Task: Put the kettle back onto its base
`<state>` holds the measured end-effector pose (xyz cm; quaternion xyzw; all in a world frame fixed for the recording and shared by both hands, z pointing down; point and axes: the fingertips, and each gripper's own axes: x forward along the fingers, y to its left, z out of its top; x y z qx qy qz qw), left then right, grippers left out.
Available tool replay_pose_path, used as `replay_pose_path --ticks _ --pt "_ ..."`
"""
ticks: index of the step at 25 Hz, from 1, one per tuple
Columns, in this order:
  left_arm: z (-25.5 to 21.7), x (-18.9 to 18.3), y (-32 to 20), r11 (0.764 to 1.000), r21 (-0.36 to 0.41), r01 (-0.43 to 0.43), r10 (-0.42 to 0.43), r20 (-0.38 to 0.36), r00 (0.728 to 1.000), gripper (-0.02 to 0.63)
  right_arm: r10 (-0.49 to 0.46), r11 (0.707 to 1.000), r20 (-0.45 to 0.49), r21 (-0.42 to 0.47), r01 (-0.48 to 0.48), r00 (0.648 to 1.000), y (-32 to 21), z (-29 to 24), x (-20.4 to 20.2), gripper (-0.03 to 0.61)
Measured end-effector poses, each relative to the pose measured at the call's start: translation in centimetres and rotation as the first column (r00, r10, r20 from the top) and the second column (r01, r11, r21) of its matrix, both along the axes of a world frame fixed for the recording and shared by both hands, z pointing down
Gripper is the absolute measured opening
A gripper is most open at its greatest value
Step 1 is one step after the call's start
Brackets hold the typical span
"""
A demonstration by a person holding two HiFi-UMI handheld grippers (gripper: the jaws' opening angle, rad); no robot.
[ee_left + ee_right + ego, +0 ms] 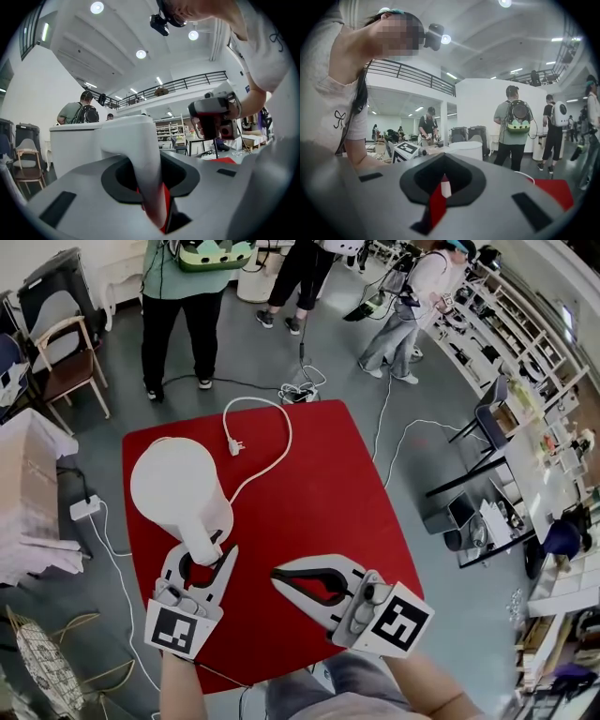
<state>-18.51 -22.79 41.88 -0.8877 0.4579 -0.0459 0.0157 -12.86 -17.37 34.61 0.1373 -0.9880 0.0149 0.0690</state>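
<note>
The white kettle (178, 488) stands at the left of the red table (328, 493), its handle (204, 545) pointing toward me. My left gripper (204, 551) straddles that handle (138, 164). A thin strip of red shows between the handle and the right jaw, so the pads are not pressing, and the jaws are narrowing. A white cord (272, 451) with a plug (234, 445) runs under the kettle. No base shows beneath it. My right gripper (276, 574) hovers to the right, shut with nothing in it. In the right gripper view the kettle (464, 150) shows beyond that gripper (443, 158).
Several people stand on the grey floor beyond the table's far edge. A chair (66, 362) stands at the far left and a power strip (84, 508) lies on the floor beside the table. Shelves (525, 343) line the right side.
</note>
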Motion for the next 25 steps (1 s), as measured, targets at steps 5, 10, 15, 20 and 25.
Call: replay_pose_path --ticks 5,10,15,20,25 --pt "-0.8 0.0 -1.7 1.0 0.016 0.002 0.0 -0.096 0.995 0.097 -0.012 1.0 -0.005 0.0 0.012 1.0 0.3 0.2 -0.5 0.008" --pt "-0.8 1.1 -2.1 0.999 0.029 -0.03 0.032 -0.07 0.997 0.094 -0.011 1.0 -0.004 0.001 0.011 1.0 0.5 0.2 -0.9 0.008" --pt "1.3 3.0 -1.4 0.998 -0.006 -0.062 0.062 0.016 0.998 0.081 -0.016 1.0 0.002 0.002 0.016 1.0 0.5 0.0 -0.9 0.008" --pt "1.4 2.8 -1.4 0.998 -0.012 -0.061 0.061 0.013 0.998 0.081 -0.022 1.0 0.014 0.005 0.022 1.0 0.5 -0.2 -1.0 0.008" --pt "1.4 2.4 -1.2 0.999 -0.006 -0.052 0.053 0.047 0.997 0.088 -0.032 0.999 0.01 0.001 0.032 0.999 0.9 0.0 -1.3 0.008"
